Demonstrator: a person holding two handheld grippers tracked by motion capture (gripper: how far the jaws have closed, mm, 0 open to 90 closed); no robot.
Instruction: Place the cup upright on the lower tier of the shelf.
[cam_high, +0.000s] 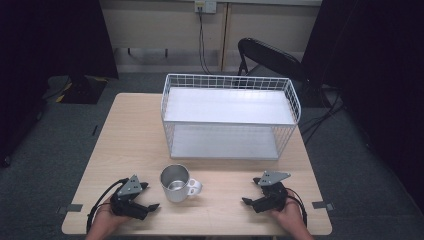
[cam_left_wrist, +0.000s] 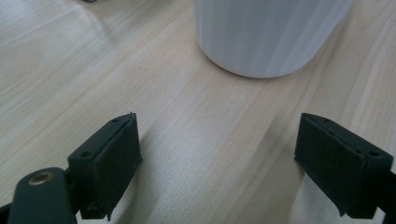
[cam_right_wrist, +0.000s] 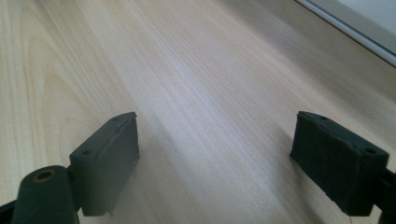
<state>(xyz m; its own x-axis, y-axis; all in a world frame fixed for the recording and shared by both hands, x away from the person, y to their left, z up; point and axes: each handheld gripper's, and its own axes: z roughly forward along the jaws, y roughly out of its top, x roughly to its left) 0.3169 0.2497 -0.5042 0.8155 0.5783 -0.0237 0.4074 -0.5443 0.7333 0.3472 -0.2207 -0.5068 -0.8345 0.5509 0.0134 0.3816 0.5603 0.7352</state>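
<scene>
A white mug (cam_high: 176, 183) with a metal inside stands upright near the table's front middle, its handle to the right. My left gripper (cam_high: 150, 196) rests low on the table just left of the mug, jaws open and pointing at it. In the left gripper view the mug's white wall (cam_left_wrist: 268, 35) stands just beyond the gripper (cam_left_wrist: 219, 161), apart from the pads. My right gripper (cam_high: 251, 191) lies on the table at the front right, open, with bare wood between its jaws (cam_right_wrist: 215, 161).
A white wire basket rack (cam_high: 230, 117) with two shelves stands on the far half of the wooden table (cam_high: 135, 145). A black chair (cam_high: 270, 57) is behind the table. Tape marks (cam_high: 322, 205) sit at the front corners.
</scene>
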